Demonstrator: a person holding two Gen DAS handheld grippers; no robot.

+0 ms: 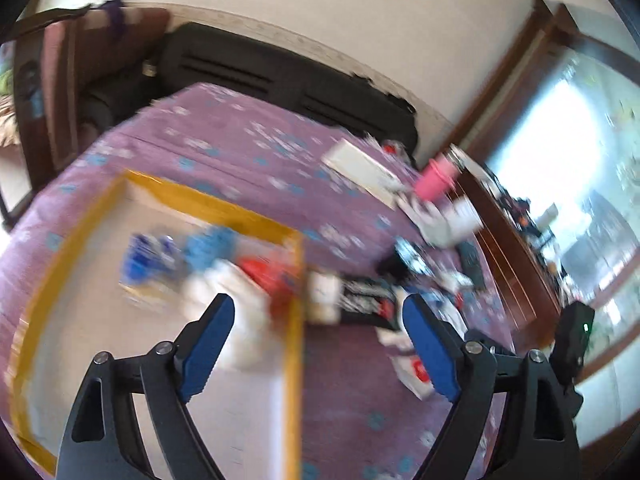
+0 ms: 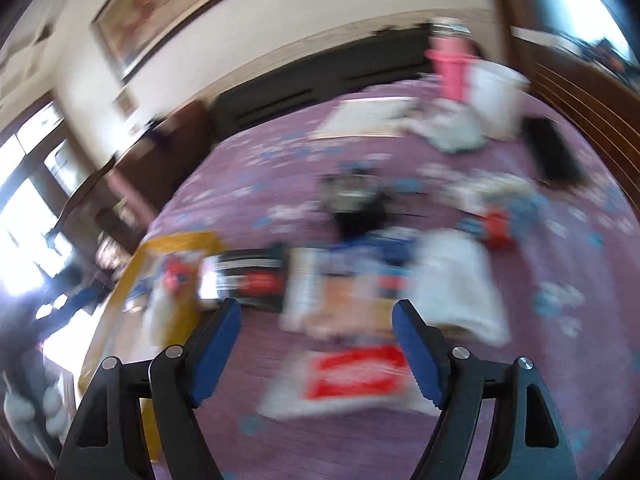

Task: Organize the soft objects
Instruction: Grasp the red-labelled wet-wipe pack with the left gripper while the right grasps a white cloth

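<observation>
Soft items (image 2: 400, 280) lay scattered on the bedspread (image 2: 248, 184), right of the box (image 1: 296, 320). Right gripper (image 2: 316, 344), jaws apart and empty, was nearer them; left gripper (image 1: 318, 344), likewise empty, hung over the box.

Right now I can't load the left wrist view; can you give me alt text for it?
The left gripper hangs open and empty over the edge of a yellow-rimmed box holding blurred blue, white and red soft items. The box sits on a purple flowered bedspread; more loose items lie to its right, with a pink bottle beyond. The picture is motion-blurred.
</observation>
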